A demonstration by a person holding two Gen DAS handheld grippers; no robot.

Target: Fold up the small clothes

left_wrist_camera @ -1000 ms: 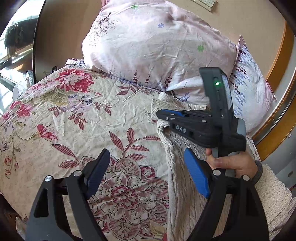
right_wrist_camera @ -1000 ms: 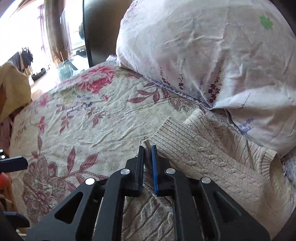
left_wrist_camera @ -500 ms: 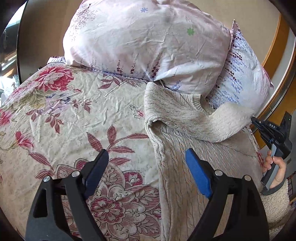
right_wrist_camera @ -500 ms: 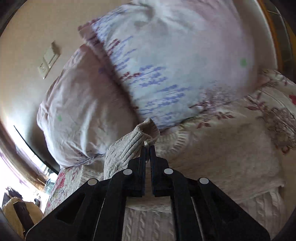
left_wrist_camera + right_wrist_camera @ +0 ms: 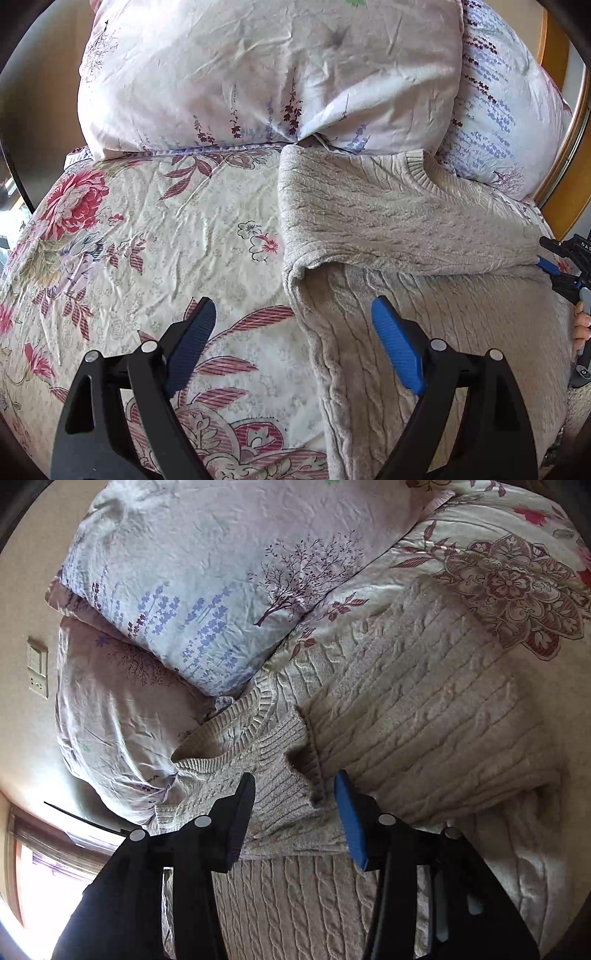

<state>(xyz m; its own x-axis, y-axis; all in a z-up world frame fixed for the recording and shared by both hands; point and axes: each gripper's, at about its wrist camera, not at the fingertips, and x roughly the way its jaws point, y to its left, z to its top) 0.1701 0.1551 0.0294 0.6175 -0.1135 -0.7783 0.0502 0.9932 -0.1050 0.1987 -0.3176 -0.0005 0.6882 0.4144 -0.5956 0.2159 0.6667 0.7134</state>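
A beige cable-knit sweater (image 5: 406,229) lies on the floral bedspread (image 5: 147,240), neck towards the pillows. One sleeve (image 5: 424,240) is folded across its chest to the right. My left gripper (image 5: 291,317) is open just above the sweater's left edge, nothing between its pads. At the far right edge, a hand (image 5: 581,321) holds my right gripper (image 5: 546,254) at the sleeve's end. In the right wrist view my right gripper (image 5: 295,786) has its jaws opening. The ribbed cuff (image 5: 284,760) lies loose between them, on the sweater (image 5: 424,720).
Two pale printed pillows (image 5: 266,70) (image 5: 495,99) lean against the wall right behind the sweater's neck. A wooden bed frame (image 5: 561,206) curves along the right. A wall switch (image 5: 37,672) and a bright window (image 5: 44,878) are on the pillow side.
My right gripper carried the sleeve from the left side across the sweater to the right, rolled over, and its jaws have parted from the cuff. My left gripper moved in towards the sweater's left edge.
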